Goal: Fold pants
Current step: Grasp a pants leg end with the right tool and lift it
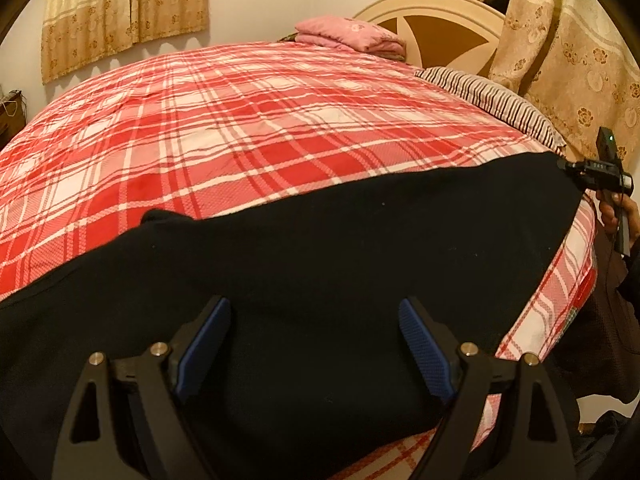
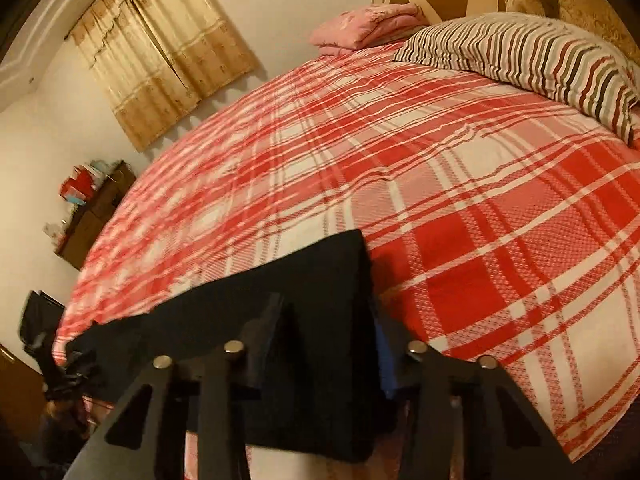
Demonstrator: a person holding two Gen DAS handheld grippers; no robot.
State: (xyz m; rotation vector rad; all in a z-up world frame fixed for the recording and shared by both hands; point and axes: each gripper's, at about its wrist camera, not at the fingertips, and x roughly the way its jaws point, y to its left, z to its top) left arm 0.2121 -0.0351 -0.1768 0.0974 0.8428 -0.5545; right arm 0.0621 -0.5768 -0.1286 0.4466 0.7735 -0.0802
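Observation:
Black pants [image 1: 320,240] lie stretched along the near edge of a bed with a red and white plaid cover [image 1: 240,120]. My left gripper [image 1: 314,320] is open, its blue pads [image 1: 424,344] spread wide just above the pants' near part. My right gripper [image 2: 328,332] is shut on one end of the pants [image 2: 320,280], the cloth bunched between its fingers. The right gripper also shows in the left wrist view [image 1: 600,176], holding the pants' far right corner at the bed's edge.
A striped pillow [image 2: 540,56] and folded pink bedding [image 1: 352,34] lie near the headboard [image 1: 440,28]. Beige curtains [image 1: 120,12] hang on the wall. A wooden dresser with clutter [image 2: 92,208] stands beyond the bed's far side.

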